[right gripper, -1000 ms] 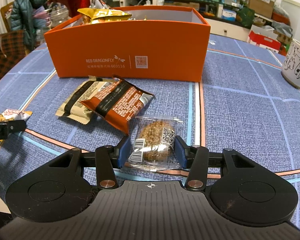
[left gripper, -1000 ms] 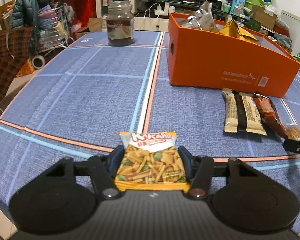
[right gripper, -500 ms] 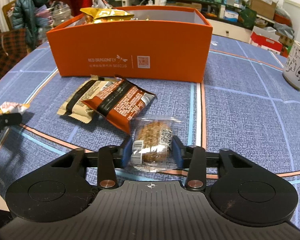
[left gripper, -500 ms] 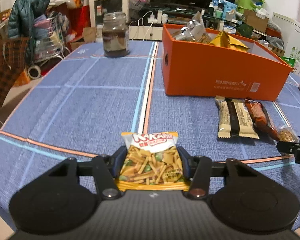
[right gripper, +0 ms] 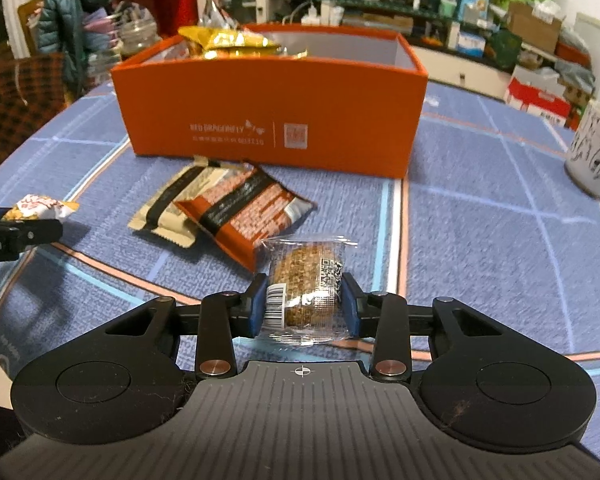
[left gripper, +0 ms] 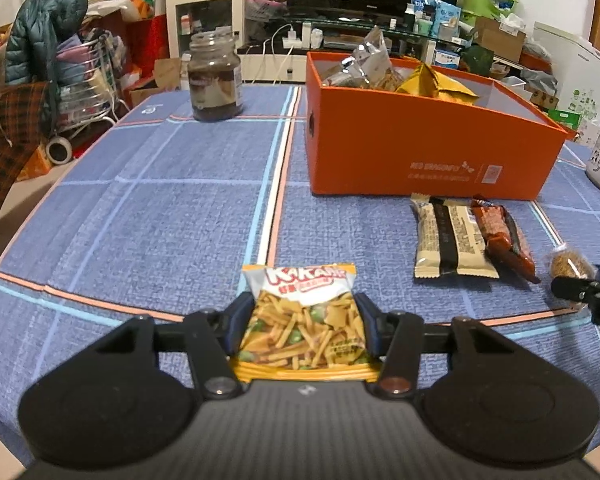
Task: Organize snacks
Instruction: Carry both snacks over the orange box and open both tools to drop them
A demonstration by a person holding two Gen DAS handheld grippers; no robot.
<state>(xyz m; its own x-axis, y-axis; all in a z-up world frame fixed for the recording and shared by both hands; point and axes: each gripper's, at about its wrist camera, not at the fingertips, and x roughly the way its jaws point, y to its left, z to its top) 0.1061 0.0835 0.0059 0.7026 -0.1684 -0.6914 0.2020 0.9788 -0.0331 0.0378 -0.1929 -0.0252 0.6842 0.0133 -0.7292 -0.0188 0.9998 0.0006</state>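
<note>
My left gripper (left gripper: 304, 320) is shut on a small yellow snack bag (left gripper: 304, 316) and holds it above the blue tablecloth. My right gripper (right gripper: 303, 304) is shut on a clear-wrapped round cookie (right gripper: 306, 290), lifted off the cloth. The orange box (left gripper: 420, 152) with several snack bags inside stands ahead, also in the right wrist view (right gripper: 272, 120). A beige bar (right gripper: 168, 208) and an orange-brown packet (right gripper: 244, 212) lie on the cloth before the box. The left gripper's snack bag shows at the left of the right wrist view (right gripper: 40, 206).
A dark glass jar (left gripper: 216, 80) stands at the far side of the table, left of the box. A white patterned mug (right gripper: 594, 152) stands at the right. A chair with a plaid cover (left gripper: 4, 132) and room clutter lie beyond the table edge.
Both grippers have risen with their snacks. The right gripper lifted the cookie off the cloth and the box looks nearer and lower in both views.
</note>
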